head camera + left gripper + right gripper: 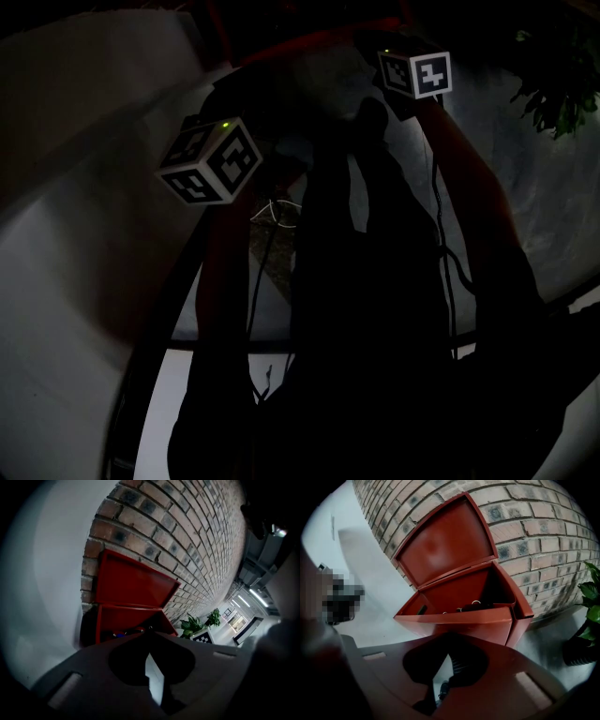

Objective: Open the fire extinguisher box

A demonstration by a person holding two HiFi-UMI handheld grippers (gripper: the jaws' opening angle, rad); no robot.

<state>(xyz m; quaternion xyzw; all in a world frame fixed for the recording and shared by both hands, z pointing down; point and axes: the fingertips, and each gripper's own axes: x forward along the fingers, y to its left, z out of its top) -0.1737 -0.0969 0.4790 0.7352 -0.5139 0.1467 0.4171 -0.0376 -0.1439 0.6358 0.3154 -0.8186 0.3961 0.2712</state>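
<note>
Against the brick wall (543,517) the fire extinguisher box (459,620) was seen open, judged nearer the right gripper (449,637) than the left gripper (149,634); both were pressed together, empty.

No legible text, perhaps lost in darkness, only square patterns on left cube (211,161), right cube (415,73)

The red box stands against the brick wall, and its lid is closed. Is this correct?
Not quite. The red box stands against the brick wall, but its lid is open, swung up, as the right gripper view shows.
</note>
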